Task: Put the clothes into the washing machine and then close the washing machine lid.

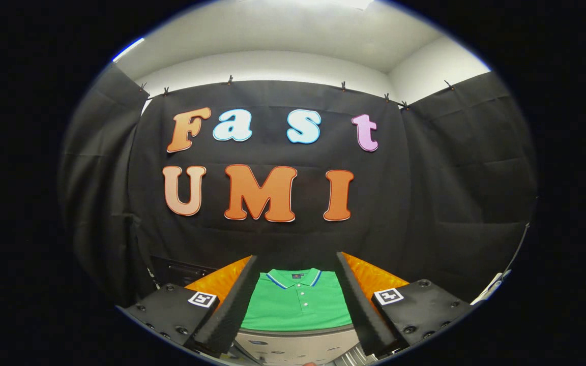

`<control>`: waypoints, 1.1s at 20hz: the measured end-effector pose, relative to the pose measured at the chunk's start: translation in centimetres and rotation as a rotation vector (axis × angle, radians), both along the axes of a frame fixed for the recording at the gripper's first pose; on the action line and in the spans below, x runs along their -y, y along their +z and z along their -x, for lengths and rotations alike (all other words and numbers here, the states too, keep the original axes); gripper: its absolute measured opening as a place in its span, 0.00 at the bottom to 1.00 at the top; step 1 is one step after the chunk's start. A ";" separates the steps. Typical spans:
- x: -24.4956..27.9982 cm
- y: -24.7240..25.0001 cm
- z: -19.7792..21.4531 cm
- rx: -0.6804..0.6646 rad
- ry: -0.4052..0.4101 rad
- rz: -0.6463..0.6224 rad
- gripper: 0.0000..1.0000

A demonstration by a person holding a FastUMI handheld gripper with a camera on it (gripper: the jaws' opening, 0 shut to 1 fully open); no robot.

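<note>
A green polo shirt (295, 305) with a striped collar lies flat just ahead of my gripper (297, 300), seen through the gap between the two fingers. The shirt rests on a dark-edged surface beyond a pale grey panel (298, 346), which looks like the top of the washing machine; its lid and drum are hidden. My fingers (234, 305) stand wide apart with nothing held between them. The gripper hovers above and short of the shirt, not touching it.
The booth's black cloth wall (425, 203) hangs close behind the shirt and wraps both sides. A dark box-like object (181, 272) sits low behind the left finger. Something white (494, 287) shows at the far right.
</note>
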State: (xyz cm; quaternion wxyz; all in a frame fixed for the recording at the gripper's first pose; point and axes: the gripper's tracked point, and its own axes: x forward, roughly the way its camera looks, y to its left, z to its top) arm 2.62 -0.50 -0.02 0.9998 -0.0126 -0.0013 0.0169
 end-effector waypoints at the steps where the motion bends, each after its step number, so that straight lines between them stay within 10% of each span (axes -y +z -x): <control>1: 0.2 0.1 -0.1 0.002 -0.002 -0.003 0.97; 22: 3.1 -12.2 -18.2 -0.262 0.027 -0.013 0.97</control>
